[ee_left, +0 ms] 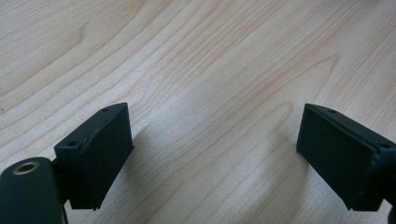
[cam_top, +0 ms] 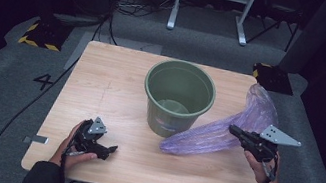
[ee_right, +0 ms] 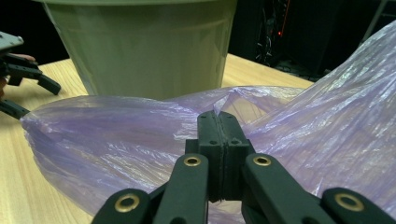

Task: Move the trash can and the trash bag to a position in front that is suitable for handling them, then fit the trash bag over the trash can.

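Nearest the high view's camera, the person's left gripper [cam_top: 99,147] is resting low over the front left of the wooden table [cam_top: 103,76], its jaws standing wide apart with nothing but bare wood between them, as the left gripper view shows. It is taking no part in the work at this moment.

A little farther in and to the right, the right gripper [ee_right: 218,122] is pinching a fold of the thin purple plastic bag [cam_top: 225,130], its jaws pressed flat together on the film. The bag is stretching from the table surface just in front of the green bucket [cam_top: 179,97] up and back past the bucket's right side, with its near end lying on the wood and its far end billowing above the table's right edge.

The likely trouble is coming from that single thin pinch. The film is slippery and is being held at one small spot, so a quick pull could be letting it slide out or tear. The bag is also lying against the bucket, and dragging it across could be tipping or shifting the bucket, since the left gripper is not steadying it. With one grip, the bag's mouth is staying collapsed, which could make fitting it over the bucket's rim awkward.
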{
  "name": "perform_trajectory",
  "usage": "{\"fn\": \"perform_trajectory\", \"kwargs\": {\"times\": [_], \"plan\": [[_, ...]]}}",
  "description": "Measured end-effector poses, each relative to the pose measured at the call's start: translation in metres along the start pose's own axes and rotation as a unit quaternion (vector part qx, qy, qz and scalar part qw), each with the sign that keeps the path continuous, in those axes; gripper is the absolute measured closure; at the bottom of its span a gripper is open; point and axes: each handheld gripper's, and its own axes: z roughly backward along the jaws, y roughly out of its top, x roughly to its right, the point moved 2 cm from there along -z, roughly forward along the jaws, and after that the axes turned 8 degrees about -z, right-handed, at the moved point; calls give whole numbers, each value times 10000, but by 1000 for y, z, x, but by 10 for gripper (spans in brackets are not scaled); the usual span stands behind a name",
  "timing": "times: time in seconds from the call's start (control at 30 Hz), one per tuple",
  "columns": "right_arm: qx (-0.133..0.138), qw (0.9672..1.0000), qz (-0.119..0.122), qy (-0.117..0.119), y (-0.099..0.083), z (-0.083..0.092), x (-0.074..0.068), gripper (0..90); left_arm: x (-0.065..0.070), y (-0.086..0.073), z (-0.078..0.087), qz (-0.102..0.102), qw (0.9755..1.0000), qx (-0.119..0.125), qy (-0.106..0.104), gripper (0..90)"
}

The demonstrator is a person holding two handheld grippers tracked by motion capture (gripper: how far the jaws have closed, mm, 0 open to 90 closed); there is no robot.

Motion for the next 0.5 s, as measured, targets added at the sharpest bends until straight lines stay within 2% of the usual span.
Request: {"fn": "perform_trajectory", "kwargs": {"times": [0.27,0.5], "plan": [[212,9998,-12,23,7,10,-4,900,0,0,0,79,10000,14,40,100],[356,9994,-29,1,12,18,-4,900,-1,0,-1,52,10000,11,44,97]]}}
